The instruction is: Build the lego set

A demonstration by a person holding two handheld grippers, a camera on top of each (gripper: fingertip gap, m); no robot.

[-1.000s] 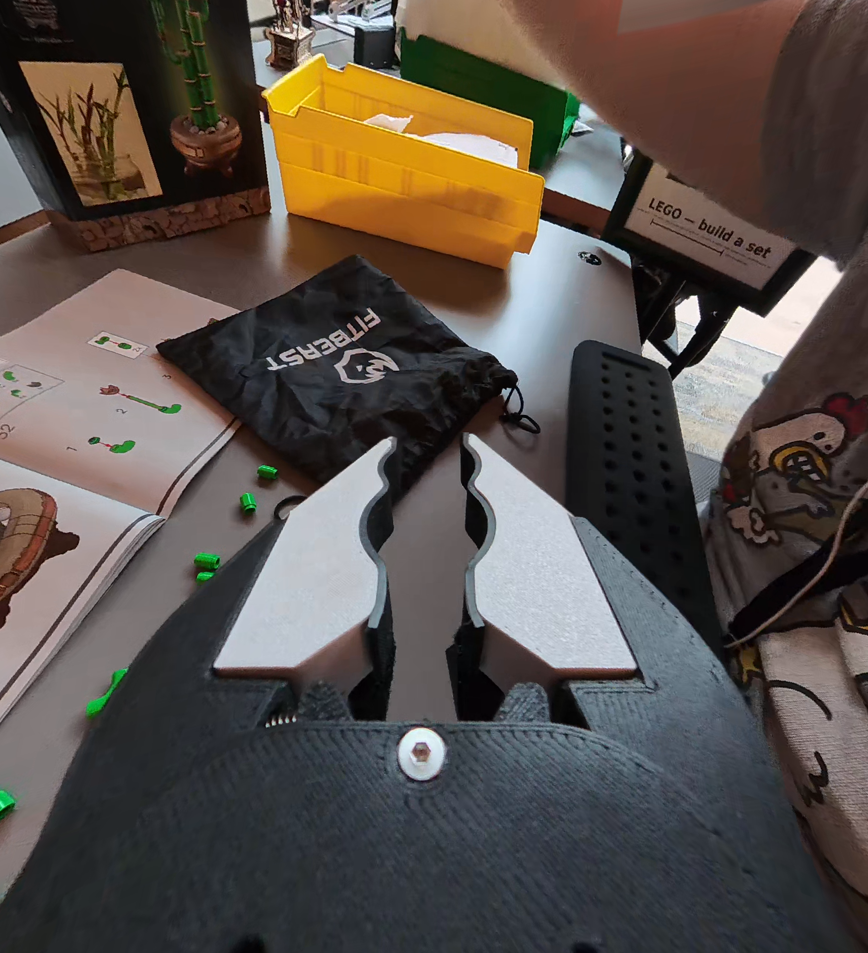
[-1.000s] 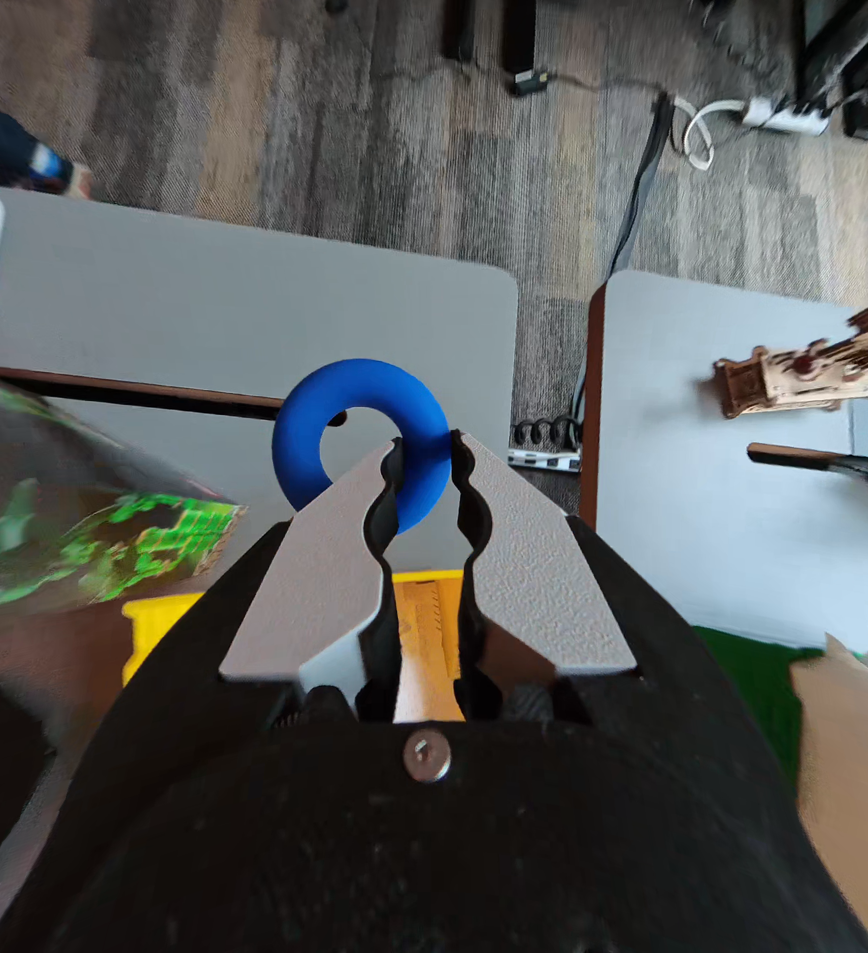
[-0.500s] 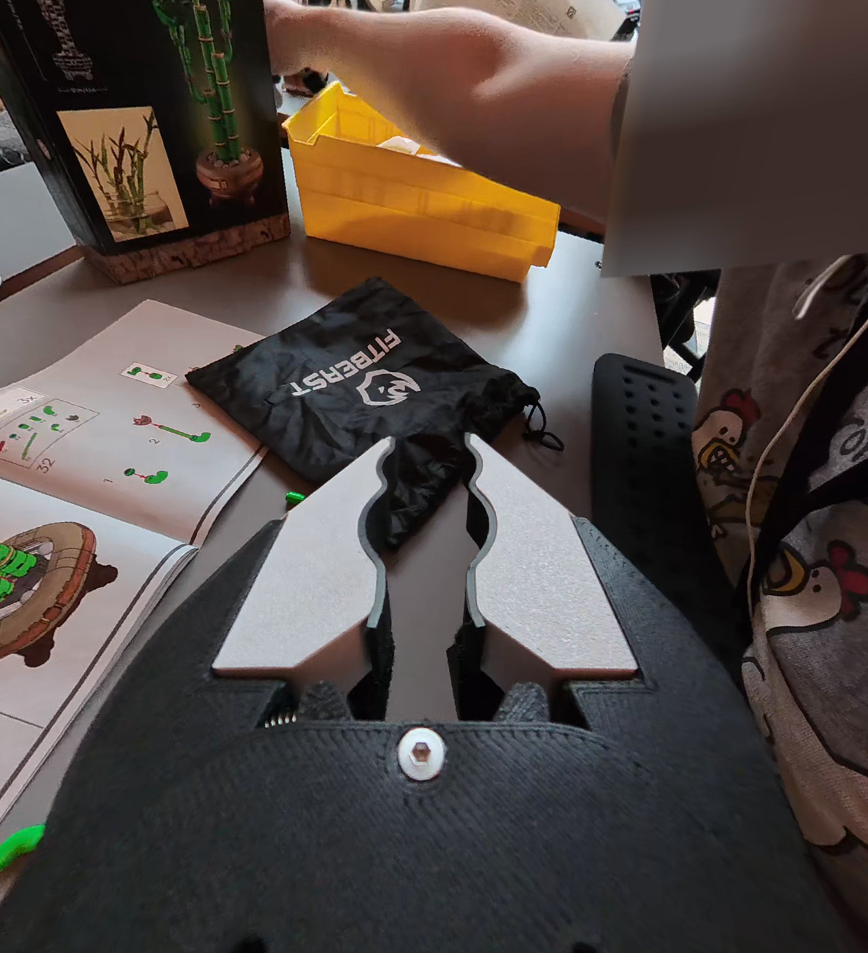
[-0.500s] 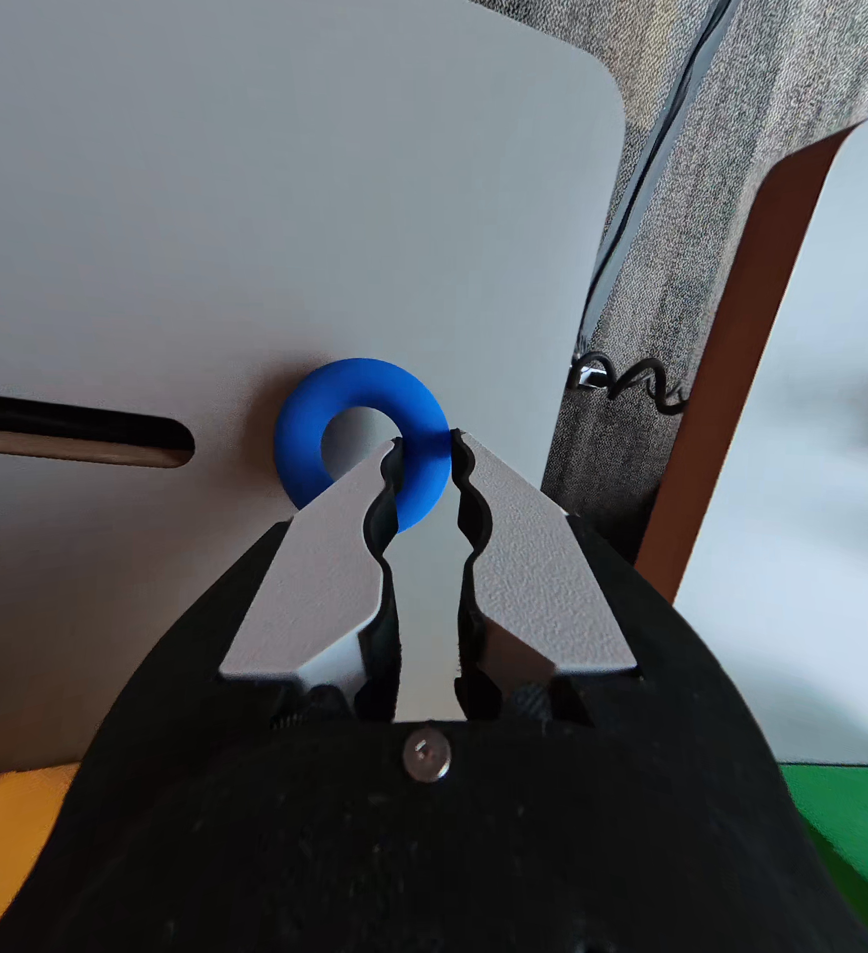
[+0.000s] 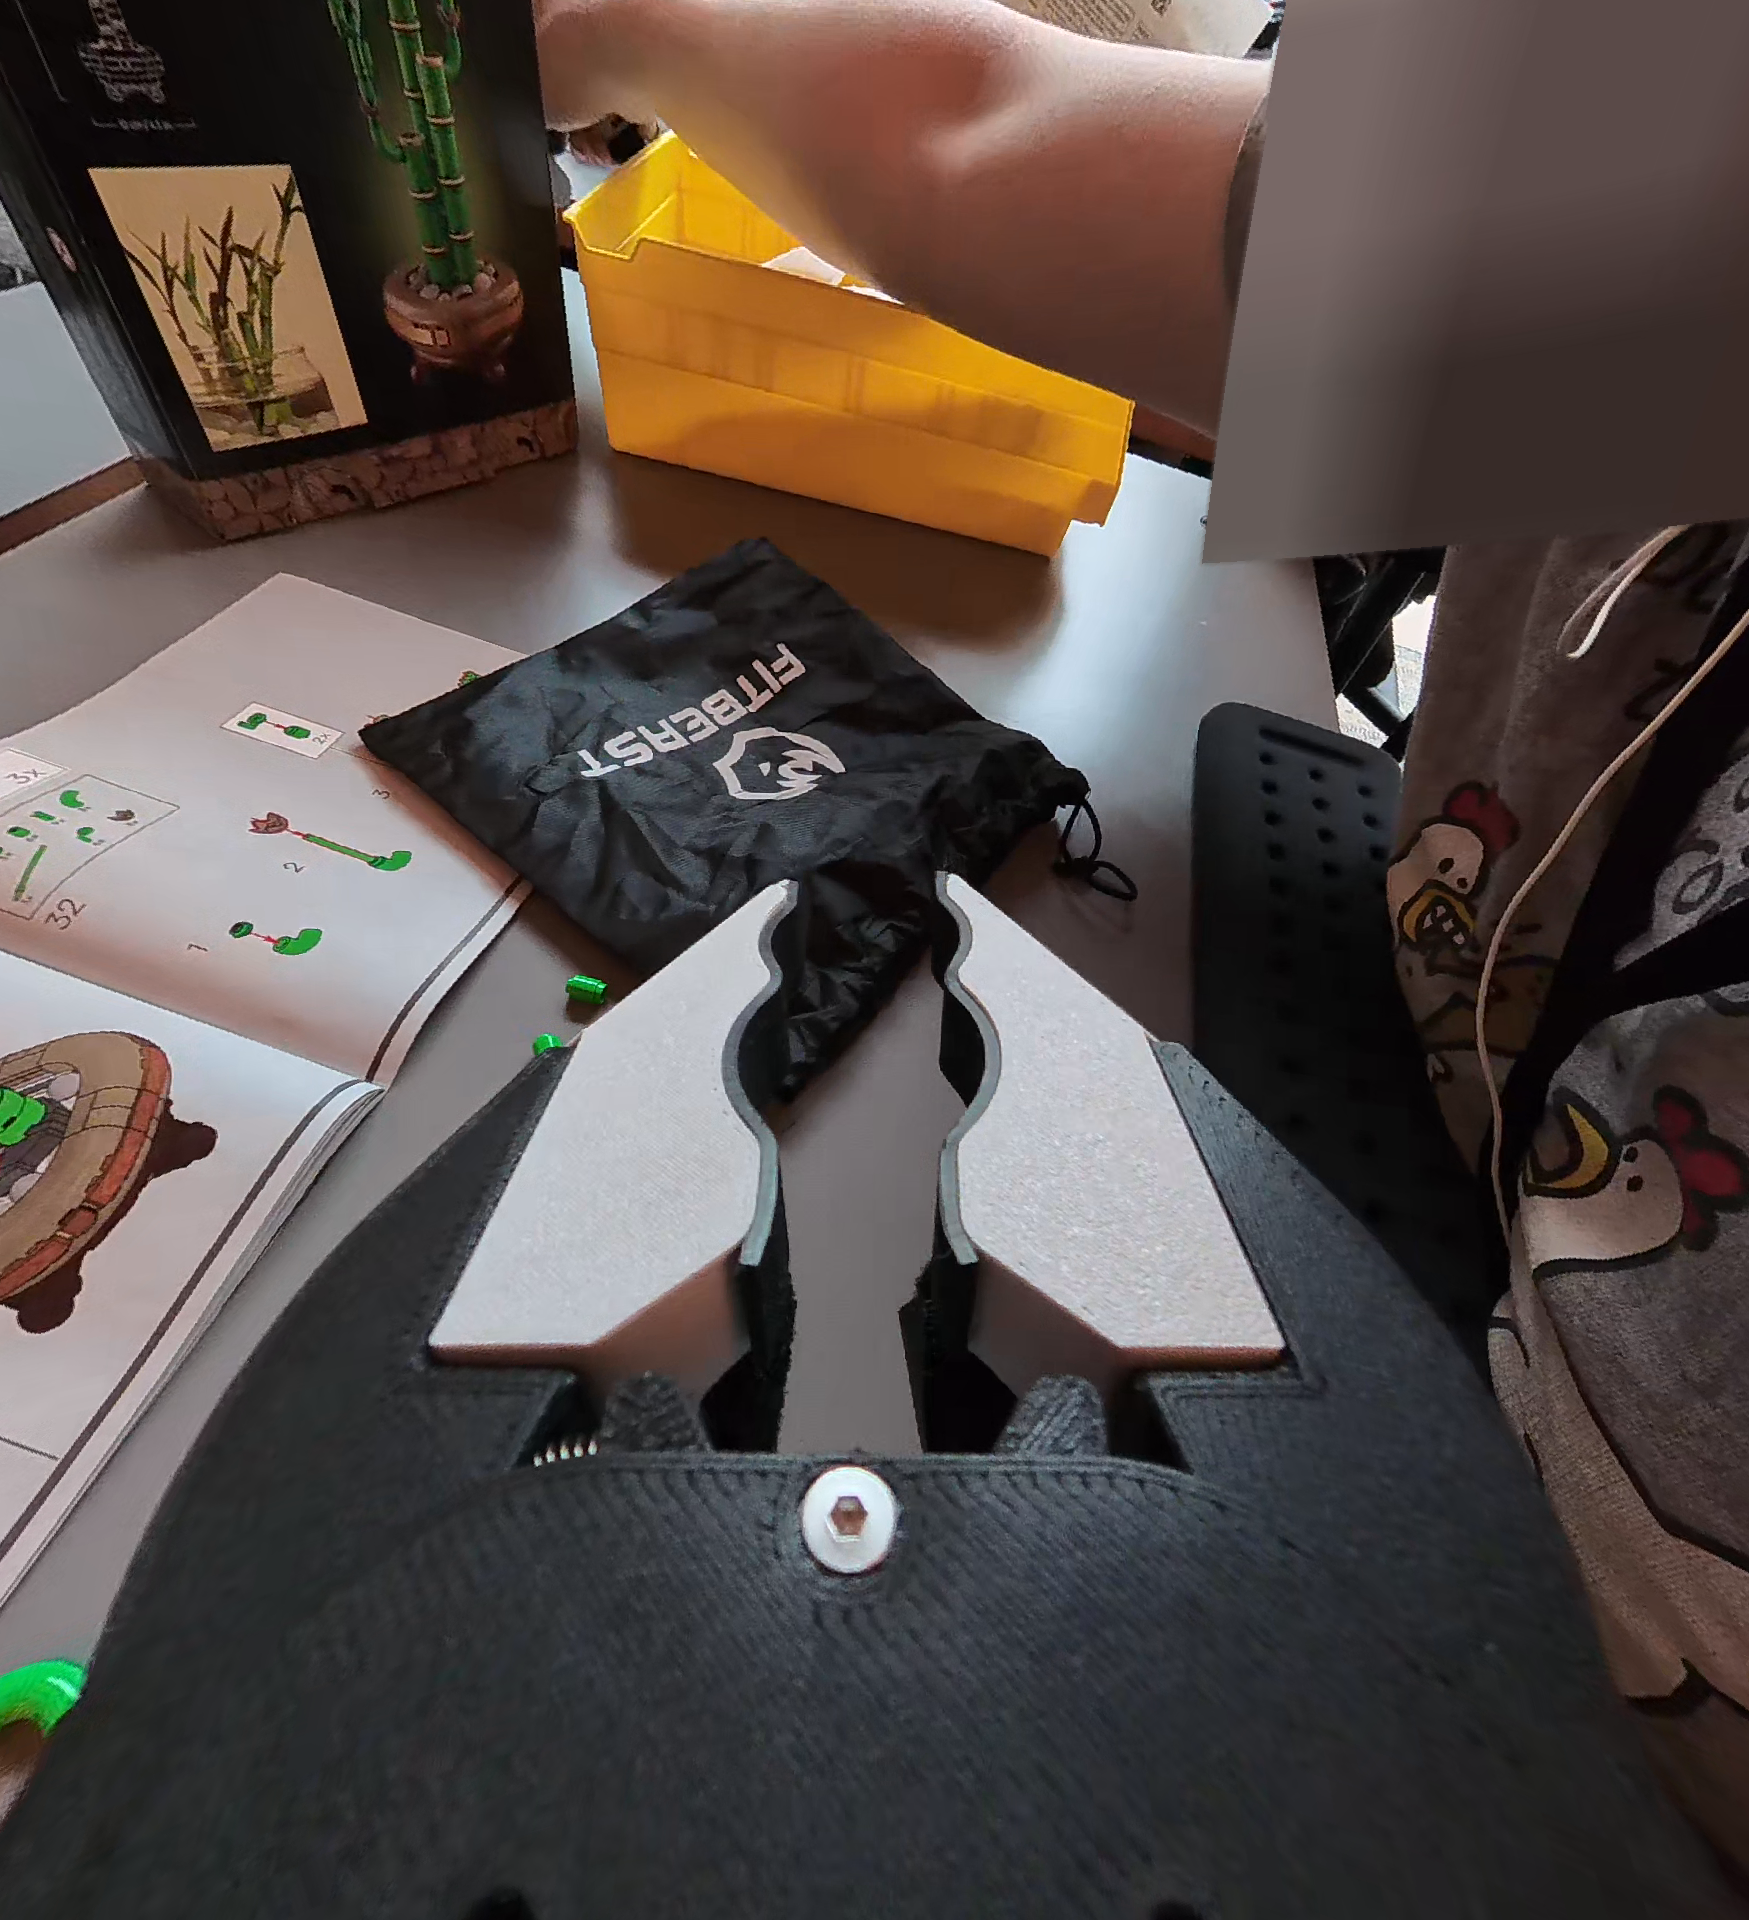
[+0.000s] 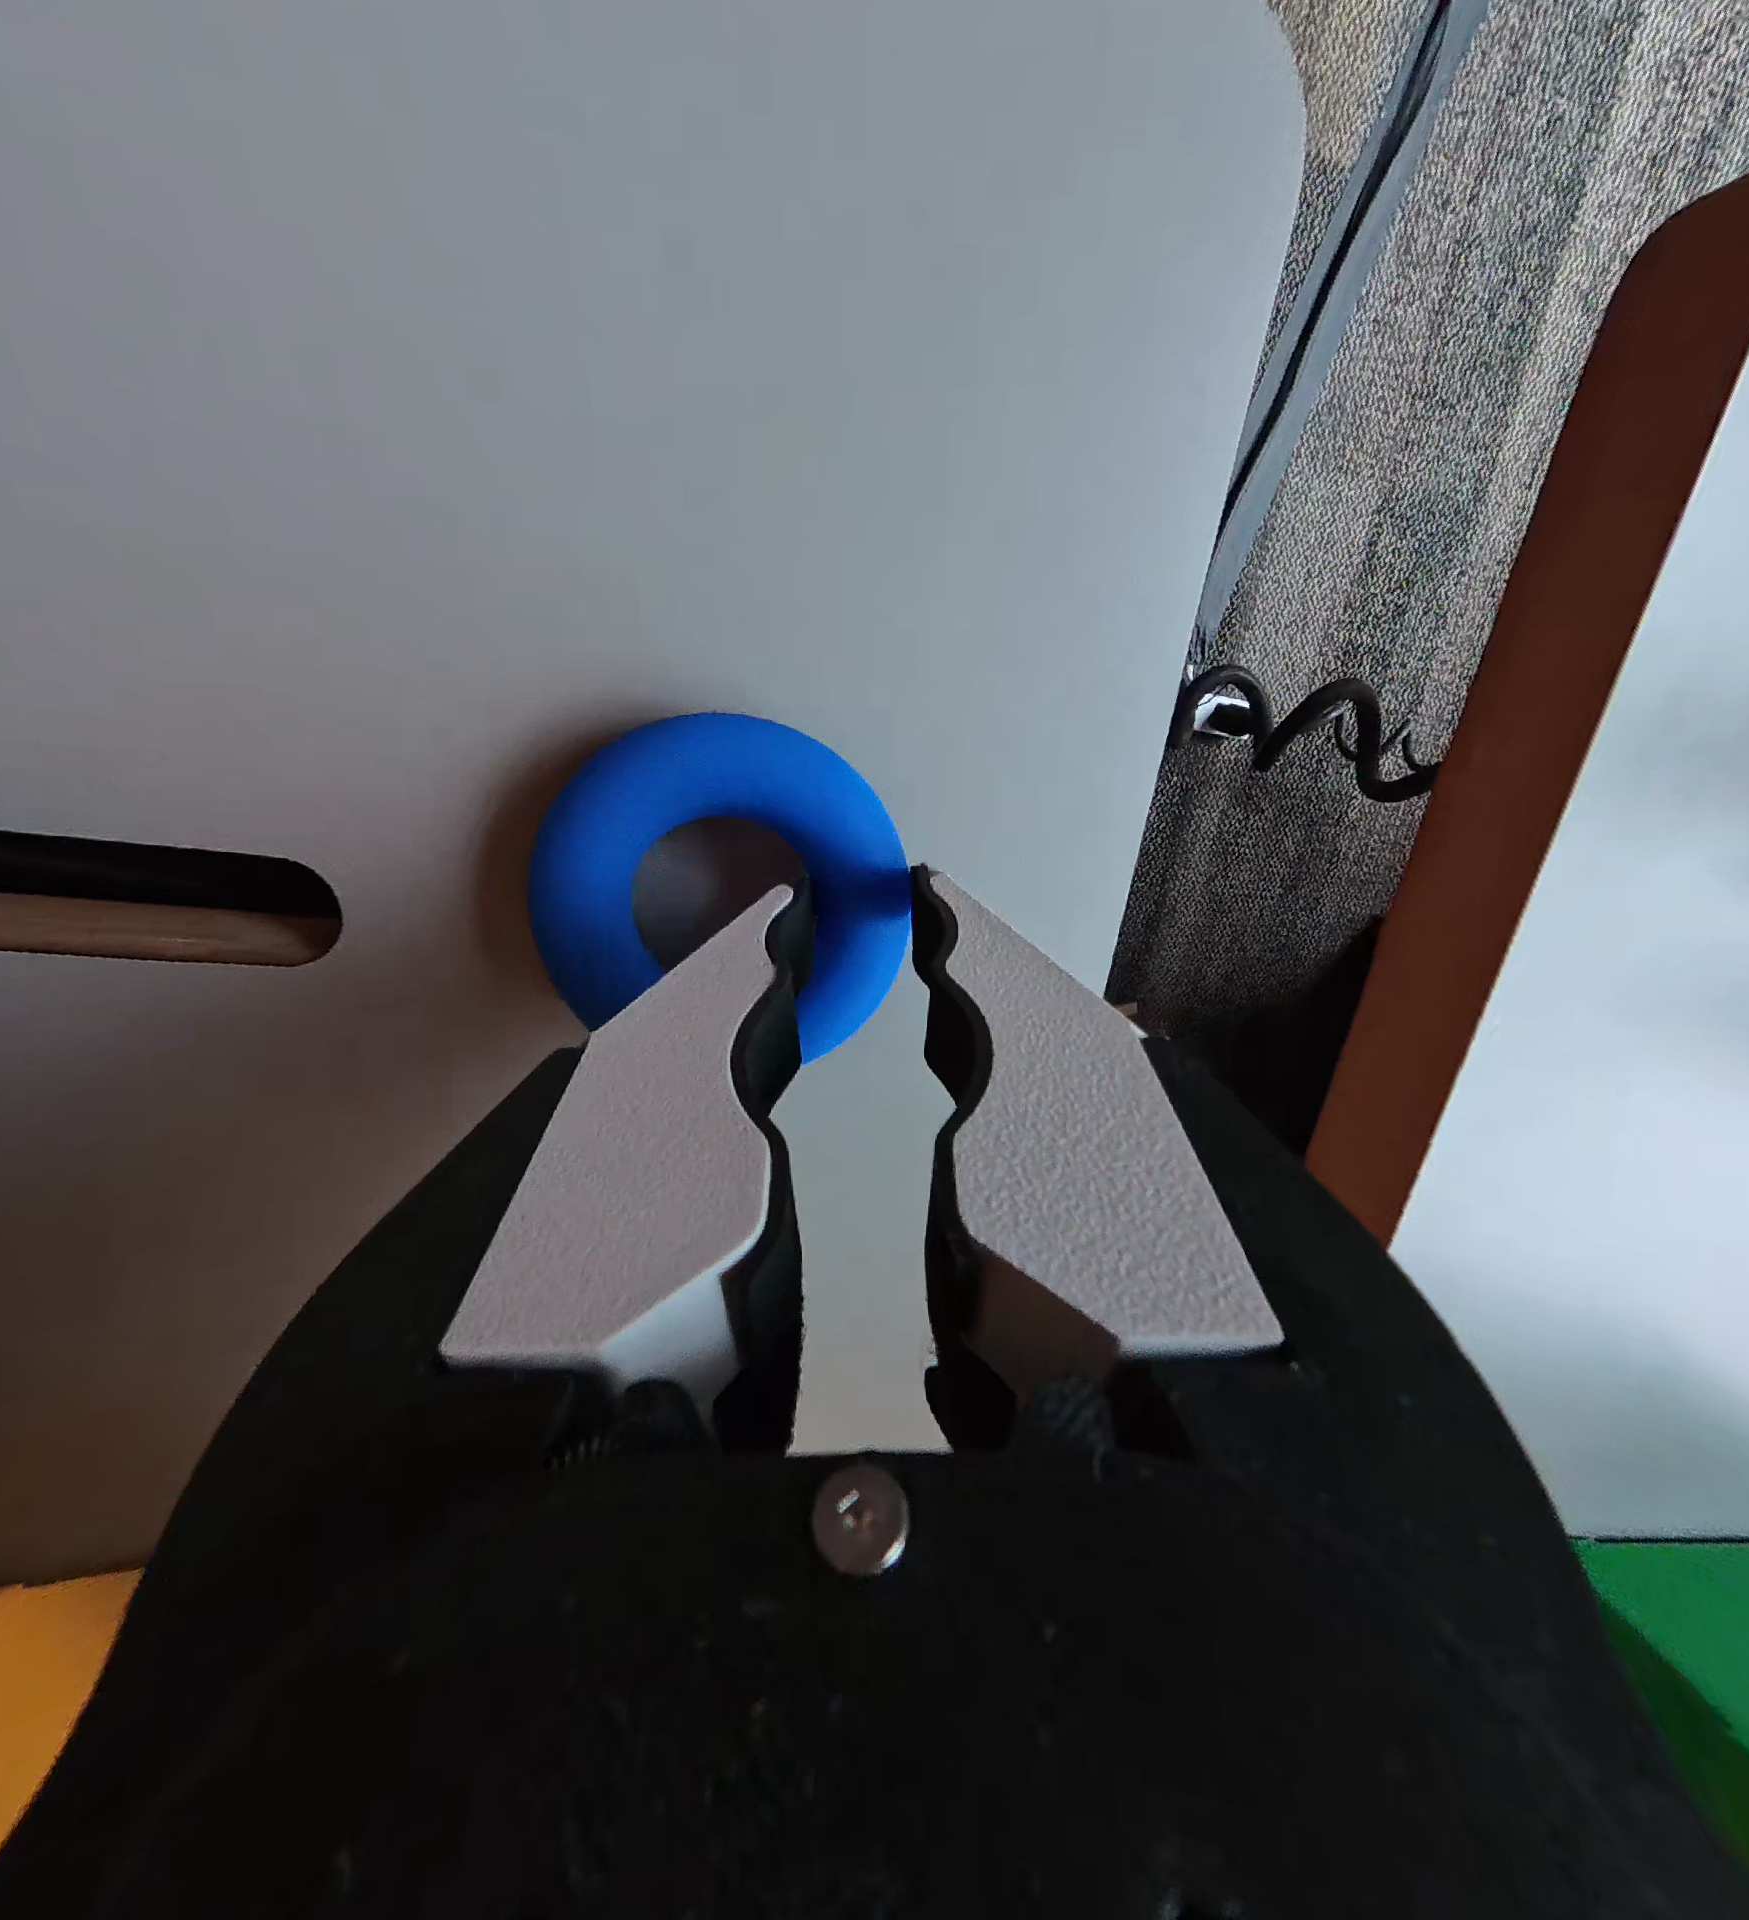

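Two claws, only one of them loaded. Left claw [image 5: 865, 894]: spread apart, nothing between, hanging low over the dark table [image 5: 1161, 623]. Right claw [image 6: 854, 883]: clamped, by the look of it, on the band of a blue ring [image 6: 704, 769], with the rest of the ring sticking out ahead and to the left of the tips, close above a pale tabletop [image 6: 641, 312].

Seems a side errand rather than building proper: no brick in either grip. Loose lego lies left of the left claw: small green pieces [image 5: 584, 989] just beside its left finger, a curved green piece [image 5: 8, 1704] further back, near the claw's body. Open instruction booklet [image 5: 226, 831] further left, showing the stem steps.

Next move, probably: set the ring down, bring the right claw back, then drop the left claw onto one small green piece. Calls for a narrow, careful pinch, since such pieces likely roll.

Just ahead of the left tips: a black drawstring bag [image 5: 745, 769], partly under them. Beyond it: a yellow bin [image 5: 849, 416] and the set's box [image 5: 257, 239]. Over the bin: a person's arm [image 5: 953, 135], reaching across. To the right: a black perforated pad [image 5: 1296, 935]. Bag and booklet edge crowd the pieces somewhat
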